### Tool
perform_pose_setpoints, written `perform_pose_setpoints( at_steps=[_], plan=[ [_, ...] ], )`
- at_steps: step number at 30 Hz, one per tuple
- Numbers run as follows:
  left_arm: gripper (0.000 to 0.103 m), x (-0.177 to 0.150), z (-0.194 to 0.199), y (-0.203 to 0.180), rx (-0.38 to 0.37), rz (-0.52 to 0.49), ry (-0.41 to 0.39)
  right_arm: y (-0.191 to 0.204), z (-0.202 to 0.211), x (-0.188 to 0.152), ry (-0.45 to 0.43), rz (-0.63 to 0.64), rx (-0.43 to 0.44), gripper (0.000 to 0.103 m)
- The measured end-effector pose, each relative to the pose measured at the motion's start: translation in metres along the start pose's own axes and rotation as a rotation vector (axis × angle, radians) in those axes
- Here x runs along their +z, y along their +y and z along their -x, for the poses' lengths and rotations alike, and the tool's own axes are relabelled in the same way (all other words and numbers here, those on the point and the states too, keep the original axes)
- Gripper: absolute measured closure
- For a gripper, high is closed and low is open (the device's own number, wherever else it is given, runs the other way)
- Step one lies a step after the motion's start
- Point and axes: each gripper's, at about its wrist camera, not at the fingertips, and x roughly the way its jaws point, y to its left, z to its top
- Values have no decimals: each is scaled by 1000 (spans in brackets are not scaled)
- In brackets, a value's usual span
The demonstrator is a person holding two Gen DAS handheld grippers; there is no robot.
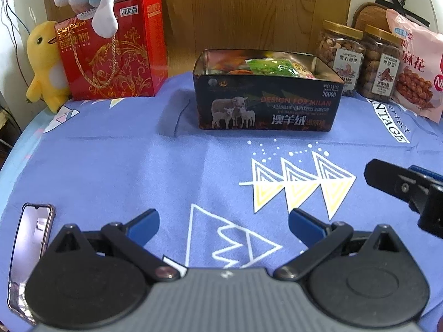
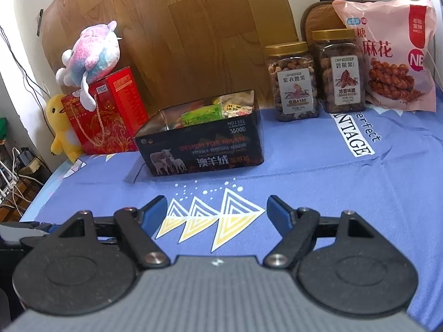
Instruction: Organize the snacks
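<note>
Left wrist: snack box (image 1: 265, 110) beyond gripper (image 1: 224, 221)

the pink snack bag (image 1: 418, 63) at 2 o'clock is cut off; the box (image 1: 265, 105) hides most snacks inside.

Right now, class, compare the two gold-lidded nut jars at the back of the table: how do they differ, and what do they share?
The left nut jar stands a little lower than the right nut jar. The left jar's nuts look paler and mixed; the right jar's look darker and more uniform. The right jar stands against the pink snack bag; the left jar stands apart from it. Both are clear, upright, gold-lidded and white-labelled.
</note>
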Motion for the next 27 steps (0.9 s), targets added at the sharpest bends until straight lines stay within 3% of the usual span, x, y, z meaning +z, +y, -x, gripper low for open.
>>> perform_pose_setpoints(
  at_steps=[9, 27],
  plan=[
    [0, 5, 6, 14, 10, 38, -33, 6, 3, 7, -7, 29, 15, 22],
    [0, 0, 5, 20, -13, 42, -10, 12, 4, 9, -3, 4, 22, 22]
  ],
)
